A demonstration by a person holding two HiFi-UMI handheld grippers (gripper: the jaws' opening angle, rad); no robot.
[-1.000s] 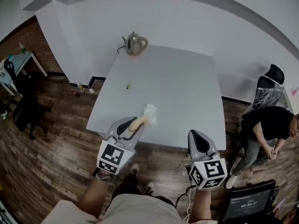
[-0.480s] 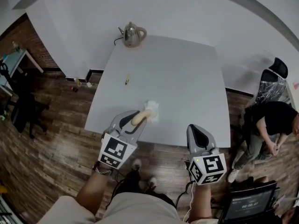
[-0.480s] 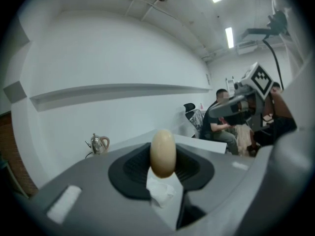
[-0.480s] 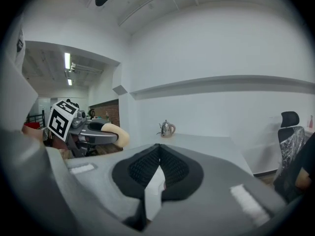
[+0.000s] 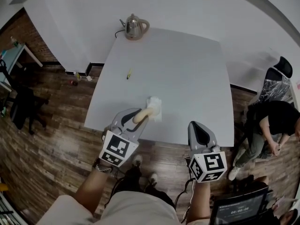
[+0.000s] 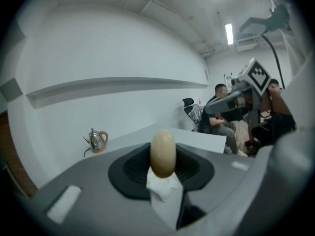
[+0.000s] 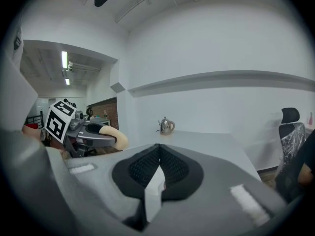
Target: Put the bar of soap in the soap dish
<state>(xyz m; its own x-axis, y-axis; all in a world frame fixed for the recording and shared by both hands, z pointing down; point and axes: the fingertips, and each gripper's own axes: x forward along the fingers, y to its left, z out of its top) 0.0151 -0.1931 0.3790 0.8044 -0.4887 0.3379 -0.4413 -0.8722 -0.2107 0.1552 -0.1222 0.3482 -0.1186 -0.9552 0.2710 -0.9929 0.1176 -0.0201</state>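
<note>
Kettle (image 5: 134, 27) far across table (image 5: 187, 78); yellow object (image 5: 128, 73) well apart from soap dish (image 5: 156, 112).

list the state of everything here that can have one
bar of soap: clamped in the left gripper, not in the dish
left gripper: shut on the bar of soap
right gripper: shut, nothing in it
soap dish: on the table, no soap set in it
kettle: upright, lid on
</note>
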